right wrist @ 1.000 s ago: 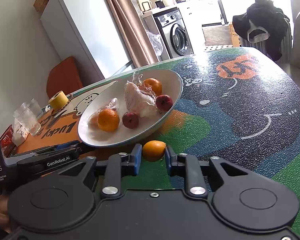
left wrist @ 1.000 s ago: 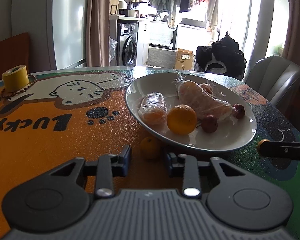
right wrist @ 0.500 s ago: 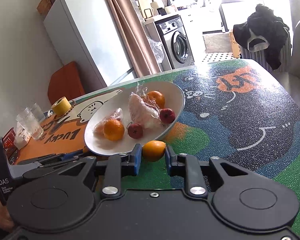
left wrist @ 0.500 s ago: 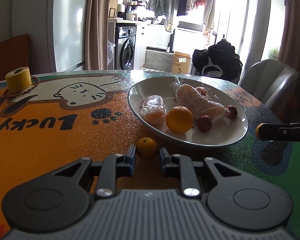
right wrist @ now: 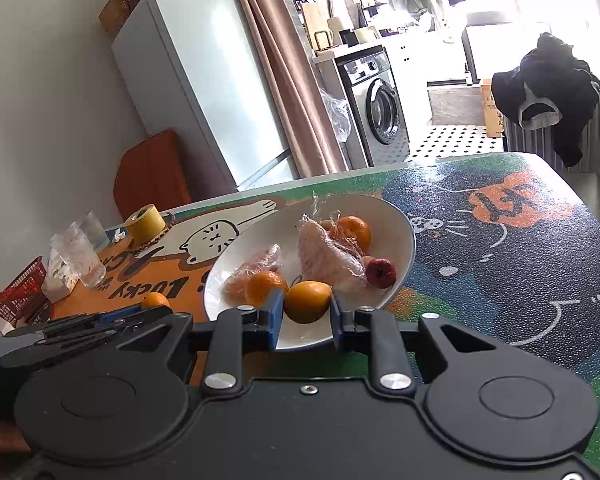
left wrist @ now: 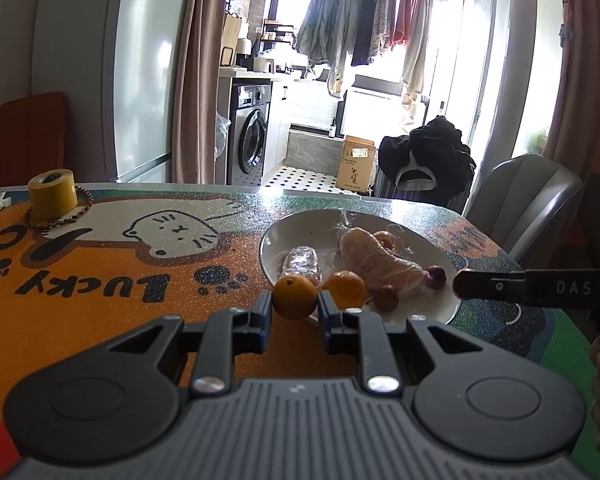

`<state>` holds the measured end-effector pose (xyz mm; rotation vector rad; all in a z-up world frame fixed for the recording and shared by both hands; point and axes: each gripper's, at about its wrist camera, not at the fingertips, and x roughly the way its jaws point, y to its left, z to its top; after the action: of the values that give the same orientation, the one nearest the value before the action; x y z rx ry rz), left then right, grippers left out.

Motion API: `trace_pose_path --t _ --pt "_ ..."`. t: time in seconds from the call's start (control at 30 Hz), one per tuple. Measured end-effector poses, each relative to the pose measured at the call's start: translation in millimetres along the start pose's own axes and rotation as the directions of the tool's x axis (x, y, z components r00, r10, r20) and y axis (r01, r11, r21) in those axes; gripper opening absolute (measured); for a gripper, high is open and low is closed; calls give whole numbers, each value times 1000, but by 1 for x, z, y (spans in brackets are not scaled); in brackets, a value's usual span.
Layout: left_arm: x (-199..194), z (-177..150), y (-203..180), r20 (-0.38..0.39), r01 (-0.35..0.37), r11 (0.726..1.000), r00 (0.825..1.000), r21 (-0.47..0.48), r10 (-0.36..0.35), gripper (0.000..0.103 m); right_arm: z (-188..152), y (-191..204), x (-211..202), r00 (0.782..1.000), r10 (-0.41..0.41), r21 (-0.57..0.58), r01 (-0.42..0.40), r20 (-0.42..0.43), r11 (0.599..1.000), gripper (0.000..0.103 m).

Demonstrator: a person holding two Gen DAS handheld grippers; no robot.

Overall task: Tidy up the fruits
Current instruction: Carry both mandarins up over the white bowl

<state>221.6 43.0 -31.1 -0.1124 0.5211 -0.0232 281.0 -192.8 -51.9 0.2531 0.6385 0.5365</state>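
Fruit held in both claws. The left claw [left wrist: 294, 307] is clamped on a small orange [left wrist: 295, 297], nearly round, with no clear long axis; the fruit sits between the blue pads, in front of the near rim of the white plate [left wrist: 440, 308]. The right claw [right wrist: 306, 312] is clamped on a second orange [right wrist: 308, 302], slightly oval, with its long axis running across from pad to pad; it shows against the plate's near rim. The plate on the bench [left wrist: 100, 280] carries a loose orange [left wrist: 346, 290], two film-wrapped fruit pieces [left wrist: 380, 260], and small red fruits [left wrist: 386, 298]. A yellow tape roll [left wrist: 53, 194] stands at the far left of the bench. Compared with one second ago, the left claw has closed onto its orange, which then lay on the bench, and both oranges now appear higher against the plate.
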Motion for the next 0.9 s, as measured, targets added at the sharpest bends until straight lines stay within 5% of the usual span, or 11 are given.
trace_pose_path --t 0.5,0.9 --pt "20 15 -16 -8 18 1000 1000 -6 -18 22 14 2 25 999 -28 -24 28 -17 999 24" --pt "45 21 -35 -37 58 998 998 -7 -58 22 17 -13 24 998 -50 -5 49 -27 999 36"
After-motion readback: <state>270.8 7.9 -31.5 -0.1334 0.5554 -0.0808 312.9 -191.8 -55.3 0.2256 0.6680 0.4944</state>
